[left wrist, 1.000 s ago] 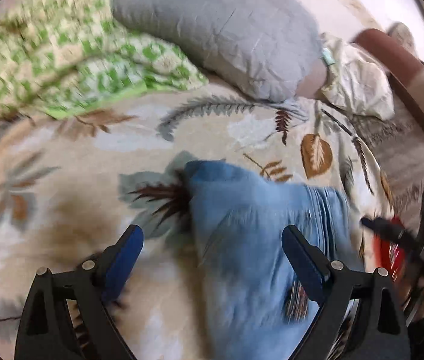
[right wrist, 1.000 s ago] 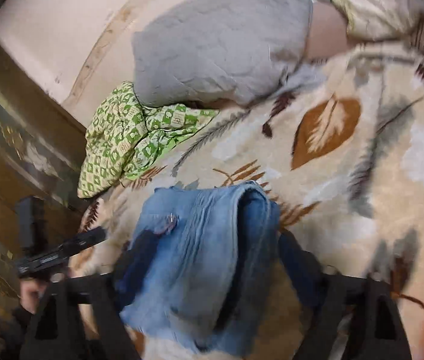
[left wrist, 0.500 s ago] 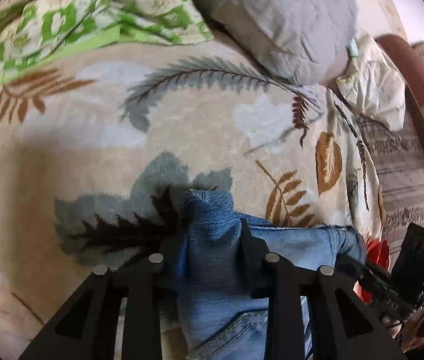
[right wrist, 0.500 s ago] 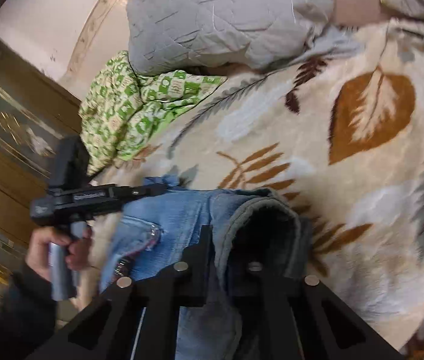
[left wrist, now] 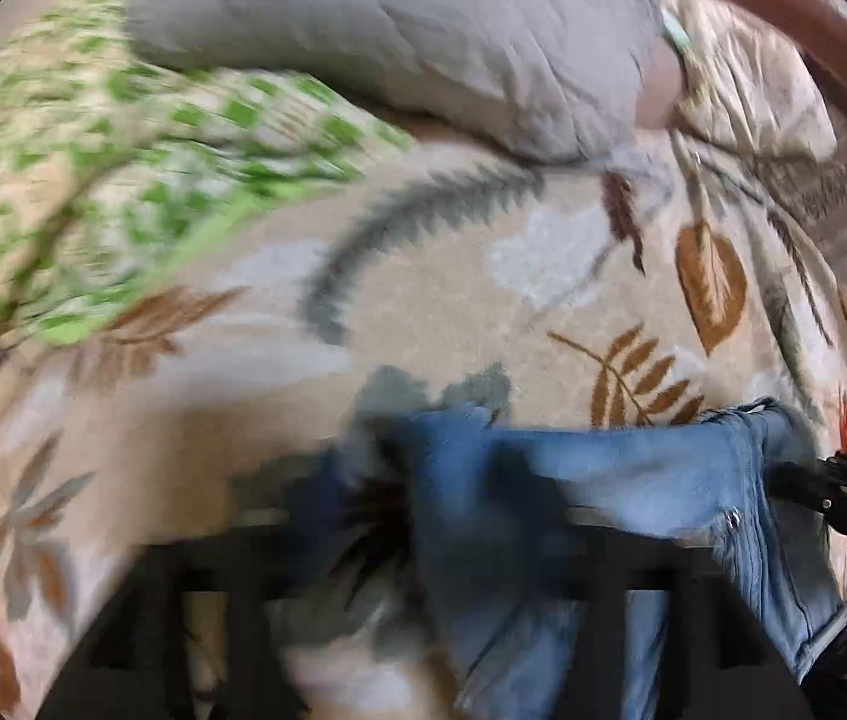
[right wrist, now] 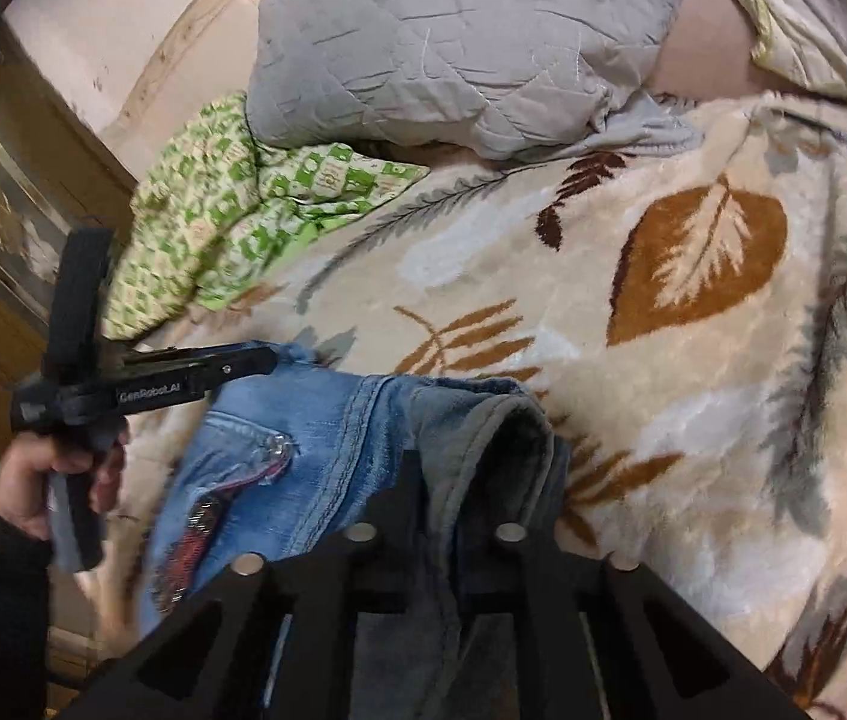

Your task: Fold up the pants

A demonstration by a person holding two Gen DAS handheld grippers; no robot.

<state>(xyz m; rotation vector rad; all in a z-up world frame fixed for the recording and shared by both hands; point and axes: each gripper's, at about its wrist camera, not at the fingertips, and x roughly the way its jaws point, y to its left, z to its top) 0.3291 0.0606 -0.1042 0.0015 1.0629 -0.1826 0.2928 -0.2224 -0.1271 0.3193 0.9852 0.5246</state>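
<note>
The right tongs (right wrist: 453, 516), black two-fingered and hand-held, sit closed to a narrow gap on a thick bunched fold of the faded blue denim pants (right wrist: 327, 450), the grey fleecy lining of the fabric rolled over between the fingers. The right wrist view looks low along the bed, and the denim spreads from the fingers toward the left, a pocket rivet and a frayed tear showing on its face.

The left tongs (right wrist: 261, 360), stamped with white lettering on the black body, reach in level from the left, their tips meeting the far corner of the pants. A bare hand (right wrist: 45, 480) in a dark sleeve wraps the pistol grip below. In the blurred left wrist view the fingers of the left tongs (left wrist: 423, 504) look drawn in around a fold of the pants (left wrist: 633, 480), though the smear leaves the grip itself unclear. The black right tongs (left wrist: 843, 486) show at that view's right edge, at the other end of the denim.

The pants lie stretched between both tools on a cream plush blanket with brown and grey leaf prints (right wrist: 693, 300) that covers the bed. Farther back rest a grey quilted pillow (right wrist: 453, 42) and a crumpled green-and-white checked cloth (right wrist: 231, 216), touching each other.
</note>
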